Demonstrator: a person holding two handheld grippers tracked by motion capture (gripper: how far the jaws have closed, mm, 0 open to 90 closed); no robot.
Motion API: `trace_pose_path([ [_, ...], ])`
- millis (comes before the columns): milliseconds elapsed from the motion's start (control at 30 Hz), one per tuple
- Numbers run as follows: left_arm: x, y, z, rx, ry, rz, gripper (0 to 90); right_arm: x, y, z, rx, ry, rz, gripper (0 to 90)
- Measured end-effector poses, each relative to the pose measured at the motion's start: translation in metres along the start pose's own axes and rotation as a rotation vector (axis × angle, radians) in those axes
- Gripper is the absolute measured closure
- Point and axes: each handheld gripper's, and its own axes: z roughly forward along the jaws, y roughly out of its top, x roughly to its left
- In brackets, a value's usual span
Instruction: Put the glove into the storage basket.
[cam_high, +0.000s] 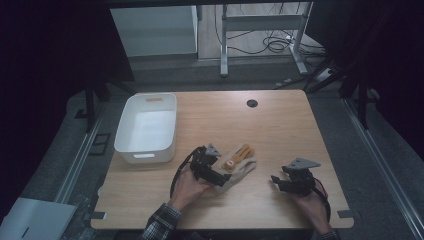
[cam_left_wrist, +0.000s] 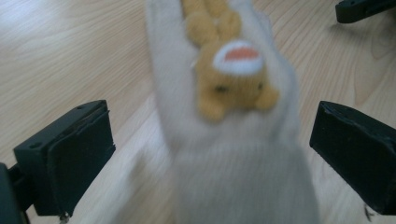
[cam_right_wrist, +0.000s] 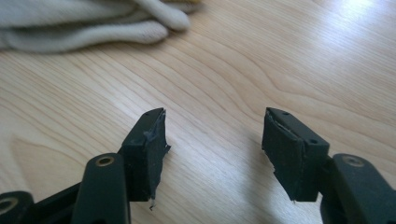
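Sock, cream knit with orange plush animal (cam_high: 237, 166) | flat on tabletop (cam_high: 280, 125), long axis toward far right | left gripper (cam_left_wrist: 212, 154) spread astride it, untouched | right gripper (cam_right_wrist: 215, 144) spread, empty

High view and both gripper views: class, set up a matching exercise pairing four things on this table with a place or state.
Things:
1. white bin
2. cream sock
3. left tongs
4. right tongs

States:
A. open over bare wood
B. lying flat, orange plush figure on it
C. open, straddling the sock
D. at the table's far left edge

Pairs: 1-D, 2-B, 3-C, 4-A
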Motion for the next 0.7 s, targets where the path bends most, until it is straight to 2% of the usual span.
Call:
trace_pose_path([
  [267,-0.007,0.012,0.030,0.059,0.026,0.032,0.0,-0.005,-0.005,0.003,-0.007,-0.010,0.020,26.7],
  [500,-0.011,0.012,0.049,0.110,0.037,0.051,2.7,-0.004,-0.005,0.003,-0.003,-0.008,0.019,23.9],
  [533,-0.011,0.011,0.049,0.097,0.018,0.034,5.1,-0.004,-0.005,0.003,-0.003,-0.007,0.018,23.7],
  [700,-0.012,0.010,0.043,0.087,0.006,0.054,25.4,-0.004,-0.005,0.003,-0.002,-0.005,0.016,22.8],
])
